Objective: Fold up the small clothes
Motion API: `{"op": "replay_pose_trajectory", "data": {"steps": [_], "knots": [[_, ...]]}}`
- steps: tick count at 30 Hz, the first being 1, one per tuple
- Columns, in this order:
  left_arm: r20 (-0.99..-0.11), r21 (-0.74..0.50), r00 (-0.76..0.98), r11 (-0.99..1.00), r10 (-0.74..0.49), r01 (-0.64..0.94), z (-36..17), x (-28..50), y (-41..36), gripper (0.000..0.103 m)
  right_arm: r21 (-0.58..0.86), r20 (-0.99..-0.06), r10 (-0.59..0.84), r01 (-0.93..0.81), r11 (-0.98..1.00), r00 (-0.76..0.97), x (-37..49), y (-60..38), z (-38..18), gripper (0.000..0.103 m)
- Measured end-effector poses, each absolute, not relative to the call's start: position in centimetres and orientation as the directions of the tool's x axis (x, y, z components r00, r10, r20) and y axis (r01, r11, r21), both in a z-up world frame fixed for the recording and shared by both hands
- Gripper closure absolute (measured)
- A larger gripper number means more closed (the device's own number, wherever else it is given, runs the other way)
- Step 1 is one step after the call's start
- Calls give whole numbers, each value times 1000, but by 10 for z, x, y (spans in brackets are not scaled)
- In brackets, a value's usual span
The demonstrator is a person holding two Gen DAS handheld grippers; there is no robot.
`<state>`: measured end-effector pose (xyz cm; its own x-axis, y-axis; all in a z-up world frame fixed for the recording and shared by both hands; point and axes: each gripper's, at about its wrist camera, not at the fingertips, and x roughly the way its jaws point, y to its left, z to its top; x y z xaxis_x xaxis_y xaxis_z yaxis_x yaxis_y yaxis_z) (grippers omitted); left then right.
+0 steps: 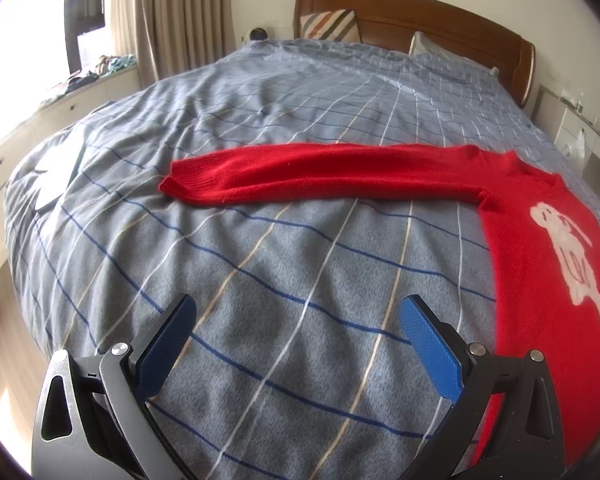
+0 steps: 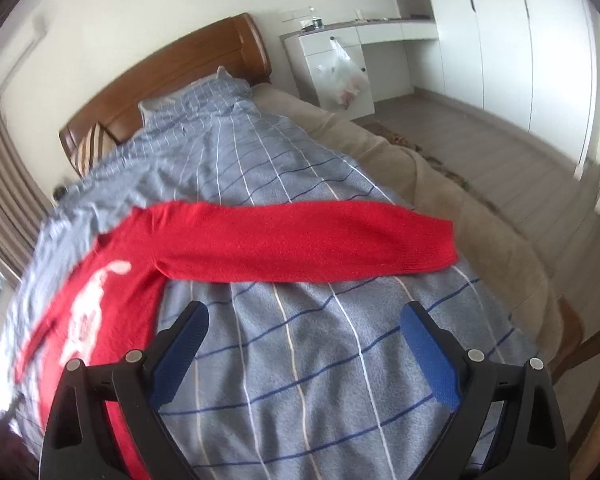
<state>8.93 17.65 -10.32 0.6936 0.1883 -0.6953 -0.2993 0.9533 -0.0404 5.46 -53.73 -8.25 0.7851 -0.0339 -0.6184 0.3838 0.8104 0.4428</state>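
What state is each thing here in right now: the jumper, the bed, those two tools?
Red jumper: spread flat on the quilt, both sleeves stretched straight out, unfolded.
Quilt: laid over the bed, slightly rumpled.
Left tool: open, empty, above the quilt.
Right tool: open, empty, above the quilt.
Plastic bag: hanging from a cabinet knob.

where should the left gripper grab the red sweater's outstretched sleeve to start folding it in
Take the sleeve at its ribbed cuff, the free end farthest from the sweater's body. It lies flat and straight on the checked bedcover, so bring the open left gripper in low from the cuff's outer end, one finger sliding under the knit, then pinch.
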Motion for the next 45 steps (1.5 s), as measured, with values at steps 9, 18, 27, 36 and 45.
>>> {"op": "replay_pose_trajectory", "data": {"steps": [9,18,27,36,45], "knots": [[-652,-34,718,937,243,-348,-116,78,187,1,908,-377,187,322,267,907,42,-621,-126,9],[-679,-28,690,931,250,-365,-123,81,193,1,850,-493,74,461,256,867,70,-643,-161,43],[-698,-4,662,923,272,-384,-132,86,194,1,791,-571,117,506,344,812,105,-657,-169,77],[-693,-17,673,927,259,-374,-131,87,193,1,603,-527,47,335,724,848,168,-584,-25,99],[-698,-54,678,926,232,-373,-131,88,200,1,408,-512,396,-190,893,762,277,-326,54,99]]}}
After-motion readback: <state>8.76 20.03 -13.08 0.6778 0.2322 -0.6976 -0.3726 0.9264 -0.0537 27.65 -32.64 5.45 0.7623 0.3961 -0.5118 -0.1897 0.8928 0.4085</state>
